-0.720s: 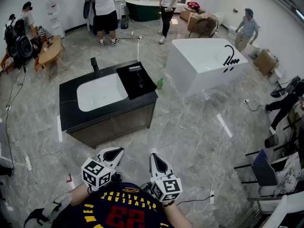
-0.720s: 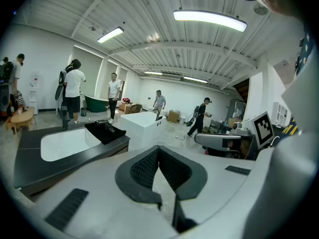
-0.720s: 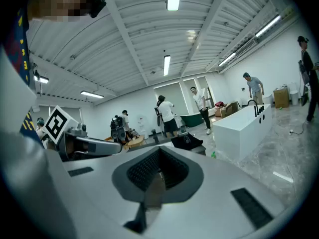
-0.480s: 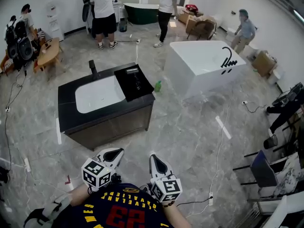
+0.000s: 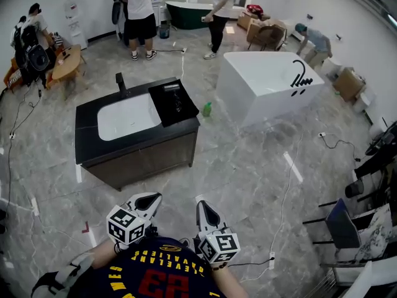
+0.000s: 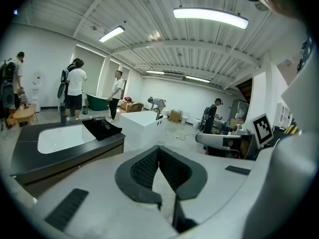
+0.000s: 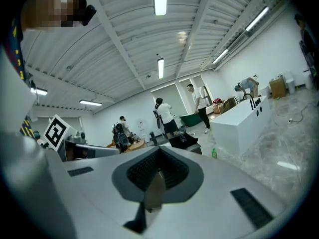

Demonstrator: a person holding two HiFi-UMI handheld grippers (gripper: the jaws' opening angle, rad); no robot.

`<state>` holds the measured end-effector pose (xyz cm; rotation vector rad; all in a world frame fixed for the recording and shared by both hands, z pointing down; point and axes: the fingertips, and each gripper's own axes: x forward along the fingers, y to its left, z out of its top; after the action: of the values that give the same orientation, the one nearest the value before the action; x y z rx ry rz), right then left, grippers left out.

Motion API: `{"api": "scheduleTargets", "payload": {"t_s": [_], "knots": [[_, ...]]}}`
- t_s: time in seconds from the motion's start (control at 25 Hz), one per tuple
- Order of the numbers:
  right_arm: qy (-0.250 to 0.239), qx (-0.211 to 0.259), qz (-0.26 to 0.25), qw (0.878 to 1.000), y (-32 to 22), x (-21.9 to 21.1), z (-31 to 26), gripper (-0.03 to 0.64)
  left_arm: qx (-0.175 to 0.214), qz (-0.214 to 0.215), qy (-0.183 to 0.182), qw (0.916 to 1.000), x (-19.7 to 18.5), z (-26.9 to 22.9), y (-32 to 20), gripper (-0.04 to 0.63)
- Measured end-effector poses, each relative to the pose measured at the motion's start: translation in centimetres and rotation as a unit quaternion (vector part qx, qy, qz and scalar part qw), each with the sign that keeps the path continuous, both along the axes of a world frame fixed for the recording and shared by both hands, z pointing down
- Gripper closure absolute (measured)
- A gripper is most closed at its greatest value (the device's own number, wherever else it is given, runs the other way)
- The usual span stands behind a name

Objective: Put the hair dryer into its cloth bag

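At the bottom of the head view, close against the person's dark jersey [image 5: 155, 277], the left tool [image 5: 147, 198] and the right tool [image 5: 203, 207] are held side by side, each with its marker cube [image 5: 126, 225] just behind the jaws. Both tools are clenched: in each gripper view the two dark ribbed pads meet at the tip with nothing between them. They hang over the grey marble floor [image 5: 248, 172], where a thin cable [image 5: 282, 197] trails off to the right, and they are well apart from everything the task concerns. Farther ahead stands a black vanity counter [image 5: 87, 143] with a white basin [image 5: 127, 118] sunk into its left part and a black faucet [image 5: 121, 82] at the back edge. On the counter's right end lies the black cloth bag [image 5: 186, 109], spread flat, and the hair dryer [image 5: 172, 87] rests on top of it near the far edge, not inside it. A green bottle [image 5: 208, 109] stands on the floor just beyond that corner. To the right is a white bathtub [image 5: 248, 85] with a black tap [image 5: 301, 74]. At the far wall two people [image 5: 139, 11] stand near a dark green tub [image 5: 189, 12], and another person [image 5: 313, 39] bends over by the cardboard boxes [image 5: 348, 82].
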<state>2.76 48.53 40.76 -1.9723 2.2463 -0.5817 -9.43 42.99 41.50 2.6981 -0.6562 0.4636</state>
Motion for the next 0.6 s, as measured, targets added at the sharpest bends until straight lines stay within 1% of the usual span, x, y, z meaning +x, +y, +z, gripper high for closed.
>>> {"api": "scheduleTargets", "payload": {"t_s": [0.12, 0.2, 0.44, 0.6], "knots": [[-0.012, -0.014, -0.009, 1.000, 1.0, -0.4, 1.3, 0.624, -0.010, -0.011, -0.015, 0.9998, -0.6, 0.9, 1.7, 0.592], [-0.018, -0.022, -0.017, 0.999, 0.8, -0.8, 2.3, 0.624, -0.015, -0.017, -0.023, 0.9995, -1.0, 1.7, 2.0, 0.592], [-0.026, -0.046, -0.046, 0.997, -1.5, -1.7, 4.0, 0.624, -0.046, -0.067, -0.037, 0.9960, -3.2, 3.4, 0.1, 0.592], [-0.021, -0.061, -0.052, 0.997, -4.8, -2.1, 4.7, 0.624, -0.047, -0.067, -0.031, 0.9962, -3.4, 3.7, -2.7, 0.592]]}}
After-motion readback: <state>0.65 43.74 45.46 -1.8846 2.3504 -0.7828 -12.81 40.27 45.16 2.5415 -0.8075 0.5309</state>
